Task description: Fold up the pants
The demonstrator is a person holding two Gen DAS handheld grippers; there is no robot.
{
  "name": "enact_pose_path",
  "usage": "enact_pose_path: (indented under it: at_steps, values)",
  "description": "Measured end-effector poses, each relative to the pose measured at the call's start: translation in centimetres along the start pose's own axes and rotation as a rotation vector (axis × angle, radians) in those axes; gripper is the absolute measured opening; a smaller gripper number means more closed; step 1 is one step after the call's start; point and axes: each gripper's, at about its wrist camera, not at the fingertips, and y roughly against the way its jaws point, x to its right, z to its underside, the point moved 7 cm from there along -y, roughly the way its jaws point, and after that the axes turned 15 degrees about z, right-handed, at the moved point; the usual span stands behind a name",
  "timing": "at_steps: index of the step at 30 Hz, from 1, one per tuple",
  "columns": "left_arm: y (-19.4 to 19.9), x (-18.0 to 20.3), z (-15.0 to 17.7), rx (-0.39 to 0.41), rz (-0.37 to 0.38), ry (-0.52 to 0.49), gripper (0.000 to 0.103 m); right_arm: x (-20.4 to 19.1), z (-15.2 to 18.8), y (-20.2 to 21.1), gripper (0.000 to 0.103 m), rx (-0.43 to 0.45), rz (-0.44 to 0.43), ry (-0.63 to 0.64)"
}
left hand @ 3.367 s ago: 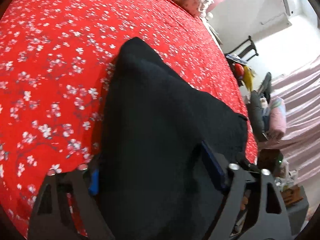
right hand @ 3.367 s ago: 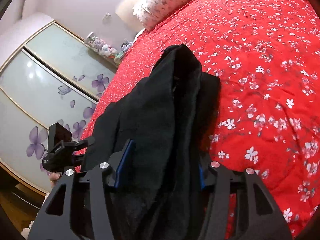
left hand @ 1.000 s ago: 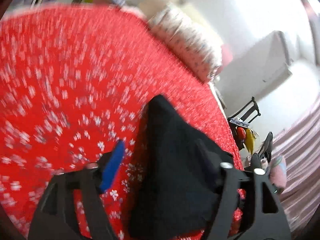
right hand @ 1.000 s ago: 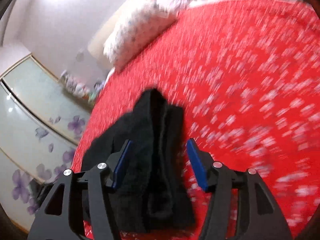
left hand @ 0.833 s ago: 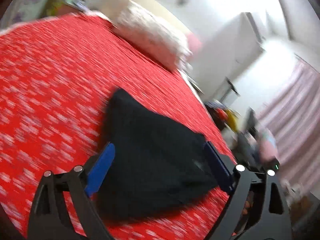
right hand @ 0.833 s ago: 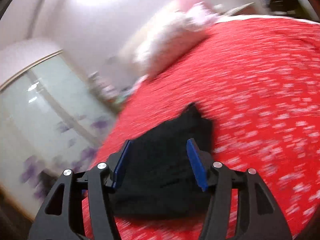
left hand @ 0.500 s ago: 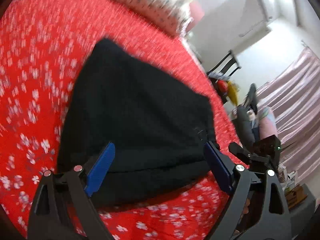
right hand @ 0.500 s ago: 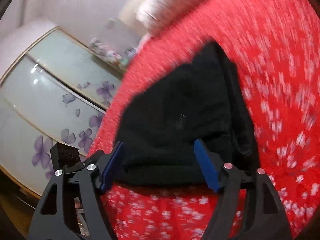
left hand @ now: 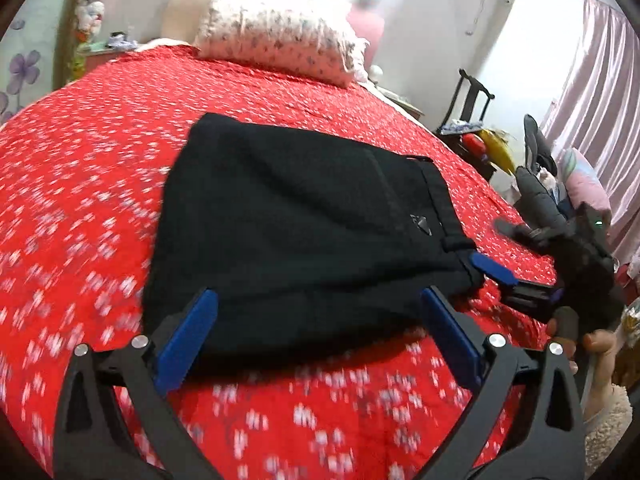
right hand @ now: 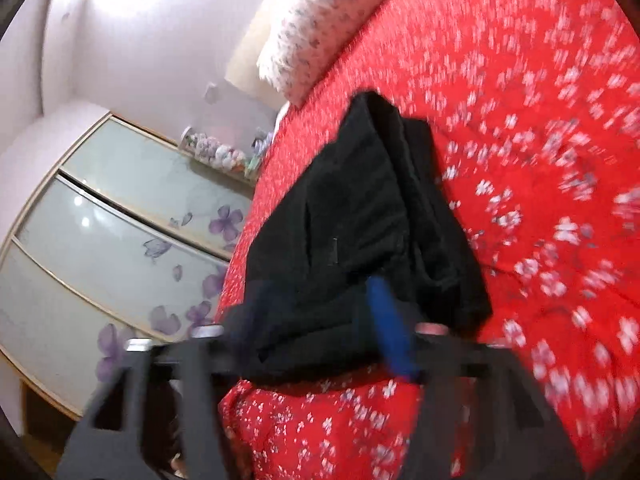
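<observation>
Pants (left hand: 296, 216) black, folded into a compact stack, lying flat on red floral bedspread (left hand: 92, 184), near edge of bed. In left wrist view waistband + belt loop sit at stack's right side, small tag visible there. In right wrist view pants (right hand: 352, 236) show layered folds, thicker edge on right.

Left gripper (left hand: 320, 332): jaws spread wide, blue pads hover at near edge of stack. Left pad overlaps pants' near-left corner in the view; contact can't be judged. Right pad sits off near-right corner, over bedspread. Nothing pinched.

Right gripper (right hand: 316, 336): frame motion-blurred. Blue pad on its right side visible against pants; left finger smeared dark. Jaws apart, near edge of stack between them. Grip vs. just straddling: can't tell. In left wrist view right gripper (left hand: 516, 280) shows as a blue fingertip touching or just beside pants' right corner at waistband, black body + a hand (left hand: 596, 344) behind it at right.

Outward: white floral pillow (left hand: 280, 44) at far end of bed. Wardrobe (right hand: 120, 220) w/ frosted doors + purple flower decals left of bed. Dark chair (left hand: 472, 100), pink curtain (left hand: 600, 100), and clutter far right.
</observation>
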Motion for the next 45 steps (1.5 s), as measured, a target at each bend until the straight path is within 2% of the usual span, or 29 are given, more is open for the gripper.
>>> enact_pose_path:
  at_steps: [1, 2, 6, 9, 12, 13, 14, 17, 19, 22, 24, 27, 34, 45]
  values:
    - [0.5, 0.0, 0.3, 0.009, -0.003, 0.009, 0.101, -0.1, 0.3, 0.7, 0.083, 0.026, 0.026, 0.016]
    - [1.0, 0.1, 0.7, 0.018, -0.008, 0.019, 0.101, -0.2, 0.8, 1.6, 0.086, 0.061, 0.087, 0.047]
    - [2.9, -0.1, 2.5, 0.016, -0.065, 0.055, 0.101, -0.3, 2.4, 3.6, 0.086, 0.135, 0.223, 0.119]
    - [4.9, 0.0, 3.9, 0.029, -0.097, 0.065, 0.101, -0.8, 3.9, 5.0, 0.090, 0.201, 0.314, 0.198]
    - [6.4, 0.7, 4.8, 0.043, -0.149, 0.036, 0.101, -2.1, 5.9, 6.0, 0.092, 0.261, 0.412, 0.309]
    - [6.7, 1.1, 5.1, 0.046, -0.165, 0.021, 0.101, -2.3, 6.7, 6.0, 0.095, 0.275, 0.437, 0.348]
    - [7.1, 1.5, 5.5, 0.049, -0.179, 0.006, 0.101, -2.8, 7.6, 6.2, 0.102, 0.287, 0.469, 0.396]
    - [8.3, 2.9, 6.5, 0.068, -0.198, -0.058, 0.101, -4.1, 10.5, 6.0, 0.102, 0.308, 0.526, 0.516]
    - [9.0, 3.8, 7.1, 0.083, -0.212, -0.096, 0.101, -4.6, 12.0, 5.8, 0.102, 0.309, 0.550, 0.575]
    - [9.7, 4.3, 7.9, 0.080, -0.203, -0.103, 0.101, -5.1, 13.7, 5.9, 0.102, 0.308, 0.567, 0.623]
    - [9.8, 4.2, 8.1, 0.073, -0.229, -0.109, 0.101, -5.1, 14.3, 5.8, 0.102, 0.312, 0.594, 0.640]
    - [9.9, 3.9, 8.1, 0.057, -0.269, -0.122, 0.101, -5.1, 14.5, 5.8, 0.102, 0.330, 0.647, 0.661]
    - [9.7, 3.1, 8.4, 0.047, -0.323, -0.114, 0.101, -4.9, 14.3, 6.2, 0.102, 0.380, 0.703, 0.658]
    - [7.9, 3.8, 9.2, -0.043, -0.312, -0.160, 0.101, -4.8, 15.0, 5.3, 0.102, 0.352, 0.742, 0.704]
